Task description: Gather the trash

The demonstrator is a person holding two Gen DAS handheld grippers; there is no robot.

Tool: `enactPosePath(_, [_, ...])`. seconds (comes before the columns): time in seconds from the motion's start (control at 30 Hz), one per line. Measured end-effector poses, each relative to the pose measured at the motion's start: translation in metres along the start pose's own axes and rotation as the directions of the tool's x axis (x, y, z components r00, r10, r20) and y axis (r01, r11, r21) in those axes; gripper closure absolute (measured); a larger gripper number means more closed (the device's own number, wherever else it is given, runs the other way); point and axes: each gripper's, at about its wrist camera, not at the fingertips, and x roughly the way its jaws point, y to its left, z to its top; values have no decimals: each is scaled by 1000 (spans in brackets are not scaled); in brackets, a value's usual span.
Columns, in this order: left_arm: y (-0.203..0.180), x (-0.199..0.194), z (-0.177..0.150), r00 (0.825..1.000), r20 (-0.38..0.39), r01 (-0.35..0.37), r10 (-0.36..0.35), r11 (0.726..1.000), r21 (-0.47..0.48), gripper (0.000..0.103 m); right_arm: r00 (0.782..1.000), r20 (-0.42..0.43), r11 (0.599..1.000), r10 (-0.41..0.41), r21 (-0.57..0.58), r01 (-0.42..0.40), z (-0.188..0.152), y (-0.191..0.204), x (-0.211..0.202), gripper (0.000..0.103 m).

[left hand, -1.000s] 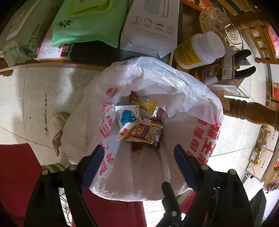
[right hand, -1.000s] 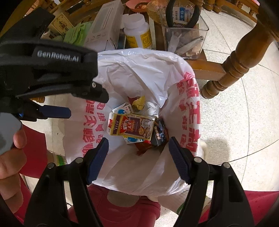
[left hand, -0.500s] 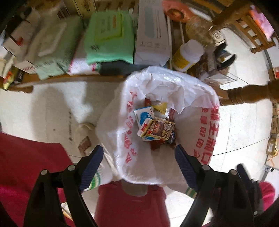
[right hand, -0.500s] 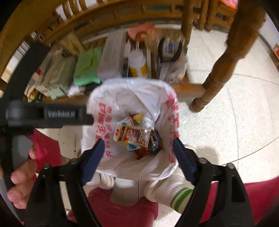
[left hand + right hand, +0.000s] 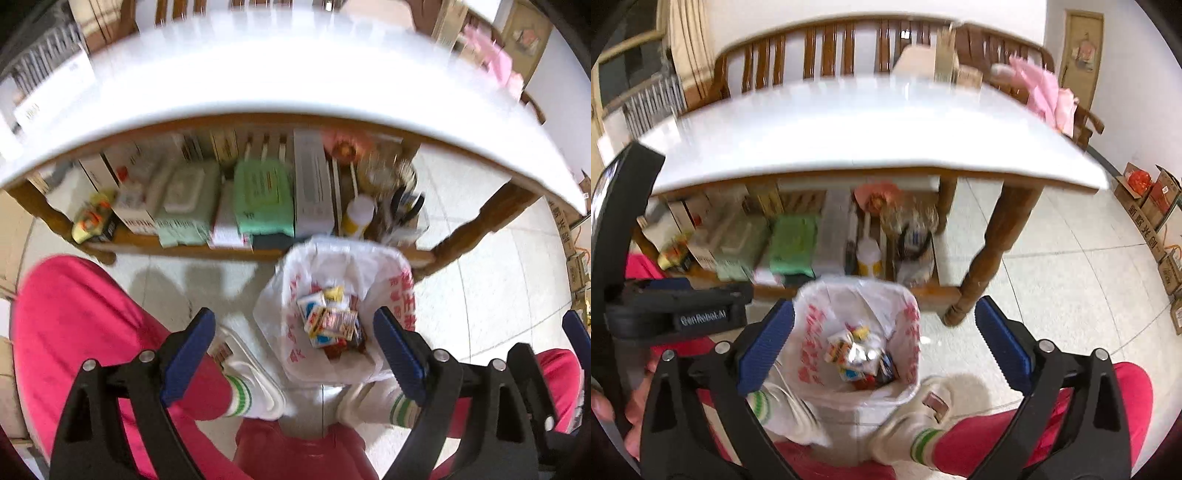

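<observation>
The white trash bag (image 5: 343, 295), holding small cartons and wrappers (image 5: 332, 325), is seen on the floor below both tongs, between the feet. The left tongs (image 5: 295, 354) and right tongs (image 5: 886, 347) are held apart and empty. No trash is seen on the tabletop (image 5: 849, 129).

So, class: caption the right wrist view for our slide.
Open right gripper above a trash bag of wrappers beside a white-topped table.

Both grippers have risen away from the trash bag (image 5: 343, 280); the white tabletop (image 5: 871, 129) now shows
</observation>
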Motion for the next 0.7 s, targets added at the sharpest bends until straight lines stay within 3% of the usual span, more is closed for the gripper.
enactPosePath(0.13, [-4, -44, 0, 991, 128, -27, 25, 1000, 10, 18, 995, 99, 1000, -11, 19, 9, 12, -2, -38, 7])
enactPosePath(0.23, [-11, -79, -1, 974, 226, -34, 27, 999, 29, 18, 987, 162, 1000, -8, 24, 4, 19, -4, -63, 7])
enactPosePath(0.5, [-11, -170, -2, 892, 451, -9, -2, 1000, 23, 12, 938, 347, 999, -6, 48, -11, 41, -7, -138, 7])
enactPosePath(0.63, [-12, -207, -6, 831, 554, -64, 50, 998, 6, 8, 904, 425, 999, -36, 35, 24, 47, -2, -170, 7])
enactPosePath(0.7, [-13, -217, -8, 817, 574, -69, 52, 998, 7, 8, 890, 453, 999, -47, 35, 35, 48, -1, -184, 7])
